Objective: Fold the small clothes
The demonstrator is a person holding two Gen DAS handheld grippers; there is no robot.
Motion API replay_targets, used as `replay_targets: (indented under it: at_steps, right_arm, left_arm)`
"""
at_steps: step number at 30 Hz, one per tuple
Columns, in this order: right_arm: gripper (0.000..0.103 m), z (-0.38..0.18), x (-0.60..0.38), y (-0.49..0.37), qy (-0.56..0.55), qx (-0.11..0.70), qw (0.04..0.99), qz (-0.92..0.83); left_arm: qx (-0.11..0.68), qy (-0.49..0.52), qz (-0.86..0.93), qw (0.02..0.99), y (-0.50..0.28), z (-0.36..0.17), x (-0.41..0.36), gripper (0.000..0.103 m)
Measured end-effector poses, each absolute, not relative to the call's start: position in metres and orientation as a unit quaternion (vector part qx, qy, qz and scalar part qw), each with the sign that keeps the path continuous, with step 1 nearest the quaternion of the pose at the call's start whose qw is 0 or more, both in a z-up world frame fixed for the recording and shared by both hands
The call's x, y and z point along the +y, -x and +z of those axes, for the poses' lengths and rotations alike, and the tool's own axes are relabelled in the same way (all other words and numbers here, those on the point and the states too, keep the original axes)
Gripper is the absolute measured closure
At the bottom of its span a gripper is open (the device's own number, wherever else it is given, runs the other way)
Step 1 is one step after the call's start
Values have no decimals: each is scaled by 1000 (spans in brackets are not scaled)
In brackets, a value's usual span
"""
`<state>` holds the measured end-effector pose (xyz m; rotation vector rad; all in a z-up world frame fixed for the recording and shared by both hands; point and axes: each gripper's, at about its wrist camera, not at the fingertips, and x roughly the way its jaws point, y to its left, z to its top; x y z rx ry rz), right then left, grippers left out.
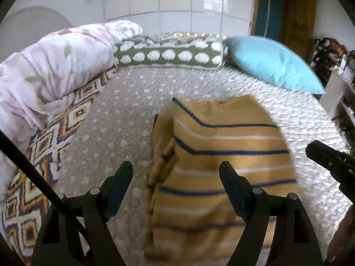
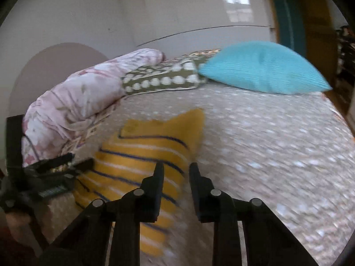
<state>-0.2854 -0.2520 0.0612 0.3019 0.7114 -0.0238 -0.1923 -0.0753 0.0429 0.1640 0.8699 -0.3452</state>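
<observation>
Yellow striped garment [image 1: 221, 155] lies on bed [image 1: 133, 110], near side of blue pillow [image 1: 273, 63]. Appears partly folded: layered edge on side toward pink quilt [image 1: 48, 66]. Left gripper [image 1: 176, 173] jaws wide apart, empty, above garment. Right gripper [image 2: 175, 168] jaws narrowly parted, holding nothing. Further folds and smoothing likely left.

Bed [image 1: 124, 110], grey-beige spotted cover. On it: yellow striped garment [image 1: 221, 155], folded, mid-bed toward the near edge; rolled pink floral quilt [image 1: 51, 71] along the left edge; olive white-spotted bolster [image 1: 170, 55] along the far edge; turquoise pillow [image 1: 273, 64] at the far right corner.
</observation>
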Motion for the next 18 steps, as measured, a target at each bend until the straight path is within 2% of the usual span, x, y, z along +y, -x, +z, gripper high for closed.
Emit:
replay_targets:
  at_steps: [3, 5, 9, 11, 15, 18]
  right_arm:
    - [78, 41, -245, 251, -152, 377, 914, -5]
    - [78, 23, -245, 234, -146, 402, 904, -9]
    - [77, 1, -244, 223, -141, 421, 896, -19]
    - [77, 1, -243, 222, -135, 424, 895, -21]
    - [77, 10, -239, 220, -114, 430, 895, -29]
    - [75, 34, -235, 246, -92, 409, 907, -45]
  left_arm:
    - [433, -85, -162, 882, 176, 25, -76, 23]
    - [440, -80, -163, 880, 170, 17, -74, 16]
    - [458, -52, -177, 869, 159, 2, -68, 13]
    - [470, -26, -178, 864, 153, -3, -62, 7]
    - [483, 13, -190, 854, 160, 8, -48, 8]
    - [442, -5, -182, 878, 197, 37, -37, 8]
